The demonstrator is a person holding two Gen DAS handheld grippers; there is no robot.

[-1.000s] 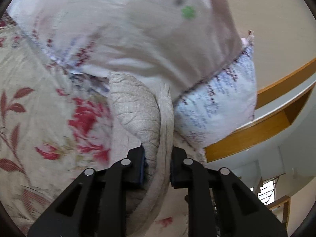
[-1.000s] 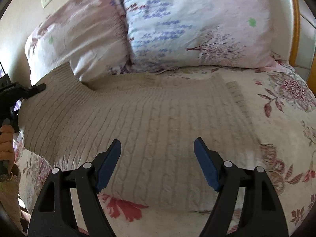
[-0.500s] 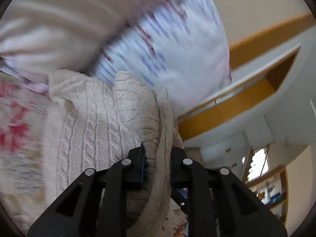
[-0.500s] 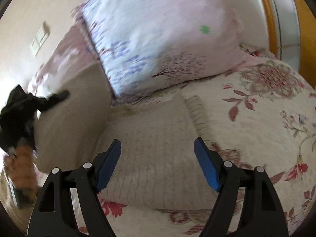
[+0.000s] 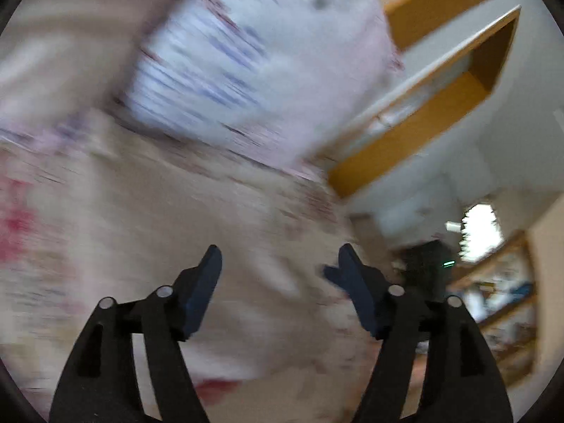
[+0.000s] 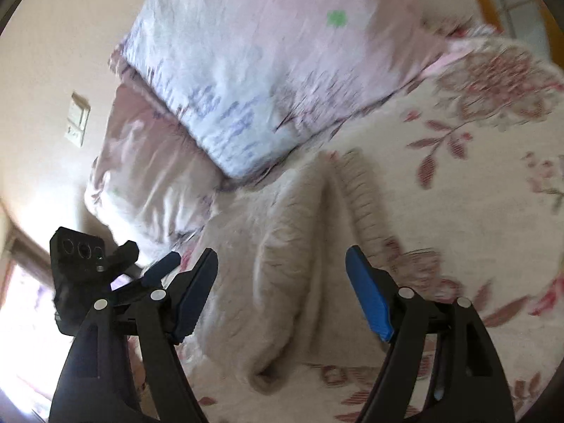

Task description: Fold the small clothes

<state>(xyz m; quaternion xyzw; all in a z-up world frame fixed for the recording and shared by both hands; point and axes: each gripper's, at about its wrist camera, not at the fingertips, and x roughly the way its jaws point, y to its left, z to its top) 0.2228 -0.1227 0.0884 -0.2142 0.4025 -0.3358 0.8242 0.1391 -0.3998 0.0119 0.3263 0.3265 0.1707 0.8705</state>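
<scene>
A beige cable-knit sweater (image 6: 282, 268) lies folded over itself in a long lump on the floral bedspread (image 6: 476, 183), below the pillows. My right gripper (image 6: 282, 264) is open and empty, just above the sweater. The left gripper shows at the left of the right wrist view (image 6: 155, 275), beside the sweater, holding nothing. In the left wrist view, which is heavily blurred, my left gripper (image 5: 280, 261) is open over a pale beige smear of sweater (image 5: 211, 246) and bedspread.
Two floral pillows (image 6: 275, 70) lean against the wall at the head of the bed. A wooden headboard (image 5: 433, 81) runs at the right. A wall switch (image 6: 77, 120) is at the left. A bright window is at lower left.
My left gripper carried the sweater's edge across, folded it over, then opened and let go. The right gripper stayed open and swung to the right along the sweater.
</scene>
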